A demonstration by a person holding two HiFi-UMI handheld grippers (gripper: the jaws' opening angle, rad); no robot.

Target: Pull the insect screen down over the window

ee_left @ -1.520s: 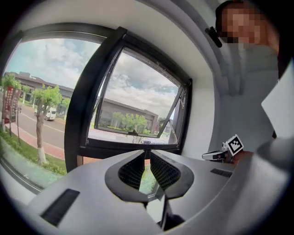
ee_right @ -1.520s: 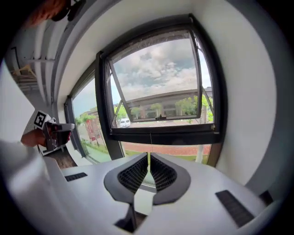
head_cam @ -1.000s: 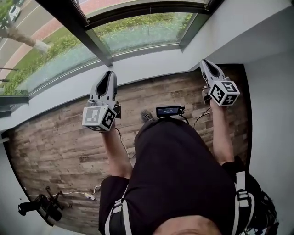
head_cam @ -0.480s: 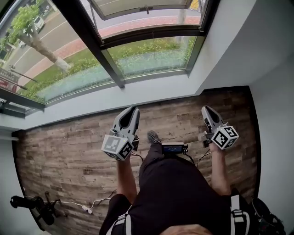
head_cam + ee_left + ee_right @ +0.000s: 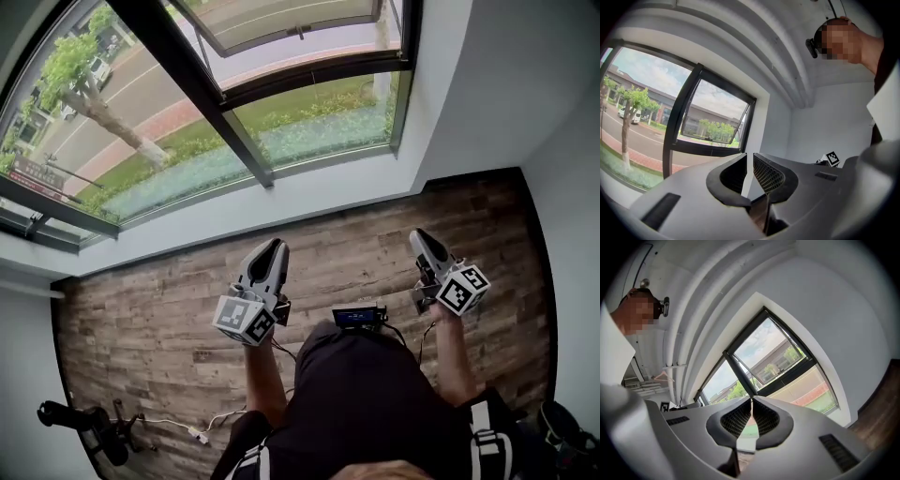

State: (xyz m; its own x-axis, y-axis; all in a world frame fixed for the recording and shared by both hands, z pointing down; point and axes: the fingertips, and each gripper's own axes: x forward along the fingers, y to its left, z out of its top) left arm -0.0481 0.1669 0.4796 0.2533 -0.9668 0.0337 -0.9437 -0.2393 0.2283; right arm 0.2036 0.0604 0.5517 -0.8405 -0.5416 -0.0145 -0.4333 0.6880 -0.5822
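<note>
A dark-framed window (image 5: 239, 141) fills the top of the head view, with a sash (image 5: 291, 28) tilted outward at its upper part. I cannot make out an insect screen in any view. My left gripper (image 5: 272, 246) hangs over the wood floor, well short of the sill, pointing toward the window (image 5: 715, 117). Its jaws (image 5: 750, 157) stand a narrow gap apart with nothing between them. My right gripper (image 5: 419, 234) is held level at the right, also short of the sill, its tips (image 5: 751, 401) touching and empty, with the window (image 5: 773, 357) ahead of it.
A white sill (image 5: 281, 202) runs under the glass. A white wall (image 5: 525, 84) closes the right side. On the wood floor (image 5: 141, 319) at lower left stand a black stand (image 5: 84, 427) and a cable with a white plug (image 5: 197, 433). A small device (image 5: 356, 317) sits at the person's waist.
Both grippers have dropped lower in the head view, from beside the sill to over the floor. More of the window shows now, and the right gripper has rolled.
</note>
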